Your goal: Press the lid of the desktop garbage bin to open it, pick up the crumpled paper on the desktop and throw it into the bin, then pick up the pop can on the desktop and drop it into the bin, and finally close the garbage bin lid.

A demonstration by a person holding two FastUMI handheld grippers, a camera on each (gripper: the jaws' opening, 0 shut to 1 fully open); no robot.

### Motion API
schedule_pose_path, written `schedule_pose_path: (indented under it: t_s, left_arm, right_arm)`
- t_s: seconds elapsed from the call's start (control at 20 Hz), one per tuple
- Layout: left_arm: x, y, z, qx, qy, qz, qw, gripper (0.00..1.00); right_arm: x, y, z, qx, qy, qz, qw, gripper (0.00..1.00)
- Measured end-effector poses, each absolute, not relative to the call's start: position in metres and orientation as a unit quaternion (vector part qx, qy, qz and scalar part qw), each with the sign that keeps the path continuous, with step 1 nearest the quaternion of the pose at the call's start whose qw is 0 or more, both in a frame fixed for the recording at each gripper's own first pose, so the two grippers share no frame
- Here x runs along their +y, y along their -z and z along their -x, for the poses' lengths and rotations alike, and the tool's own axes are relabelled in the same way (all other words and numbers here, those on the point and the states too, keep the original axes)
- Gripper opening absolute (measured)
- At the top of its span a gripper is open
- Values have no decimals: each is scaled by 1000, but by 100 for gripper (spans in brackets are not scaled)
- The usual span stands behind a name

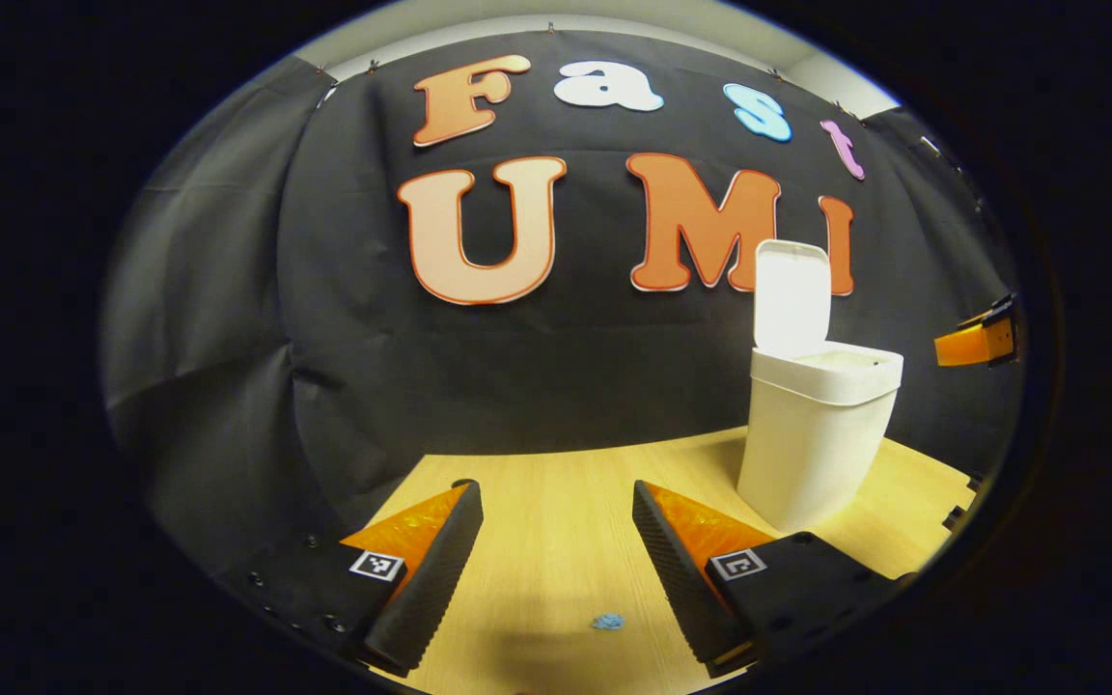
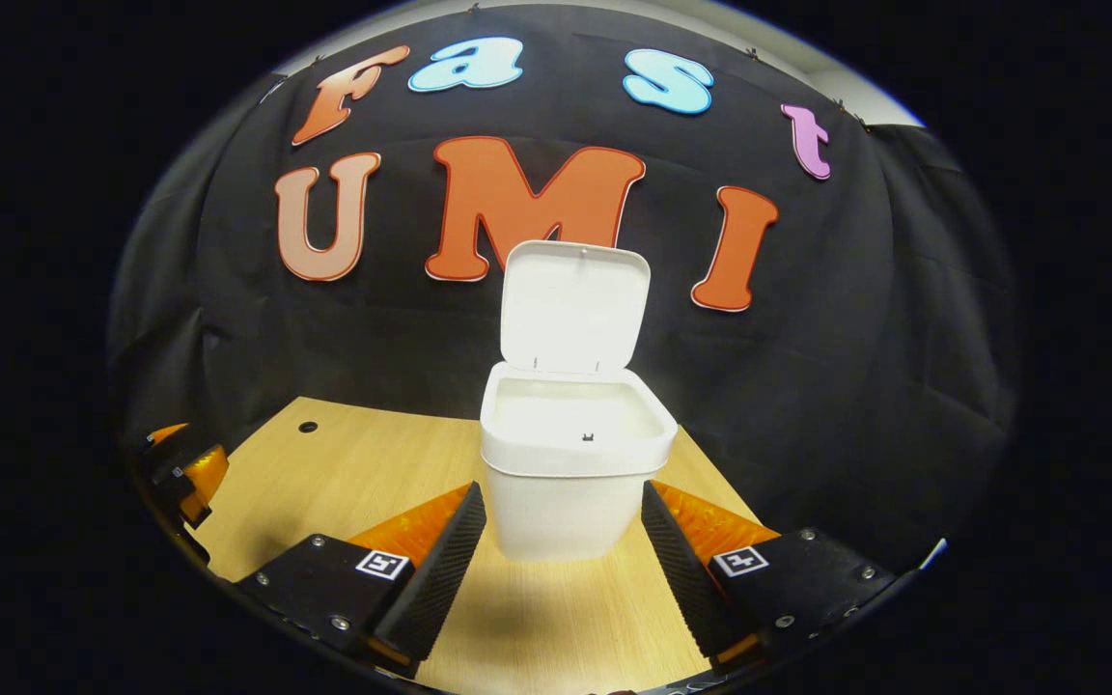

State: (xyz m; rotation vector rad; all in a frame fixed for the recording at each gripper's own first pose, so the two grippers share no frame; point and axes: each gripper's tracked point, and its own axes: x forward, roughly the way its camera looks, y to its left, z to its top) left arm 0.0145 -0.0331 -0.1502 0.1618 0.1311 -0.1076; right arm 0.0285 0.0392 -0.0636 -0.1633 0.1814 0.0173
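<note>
1. A white bin (image 2: 566,473) is seen standing on a wooden desk (image 1: 556,541), close to the black cloth wall behind it.
2. The bin's lid (image 2: 573,307) is raised upright at the back of the bin, leaving the mouth uncovered, presumably so rubbish can be dropped in.
3. A small blue scrap (image 1: 607,622) lies on the desk well in front of the bin; what it is cannot be told.
4. The left gripper (image 1: 556,569) is held above the desk, left of the bin, jaws spread wide, nothing gripped.
5. The right gripper (image 2: 564,569) is aimed at the bin, jaws wide apart, nothing gripped.
</note>
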Motion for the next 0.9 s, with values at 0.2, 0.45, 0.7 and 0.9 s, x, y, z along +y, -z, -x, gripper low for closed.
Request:
schedule_pose_path:
  t_s: [0.2, 0.45, 0.7, 0.9]
  left_arm:
    - [-43, 190, -23, 102, 70, -79, 989, 99]
    - [-49, 237, -33, 149, 79, -83, 982, 99]
    - [-47, 283, -38, 189, 84, -98, 973, 99]
    - [-44, 317, -39, 221, 84, -111, 965, 99]
  right_arm:
    - [30, 72, -28, 106, 3, 91, 990, 99]
    - [16, 84, -27, 124, 19, 101, 987, 99]
    - [5, 102, -28, 154, 30, 96, 983, 99]
    - [2, 116, -25, 180, 24, 95, 979, 100]
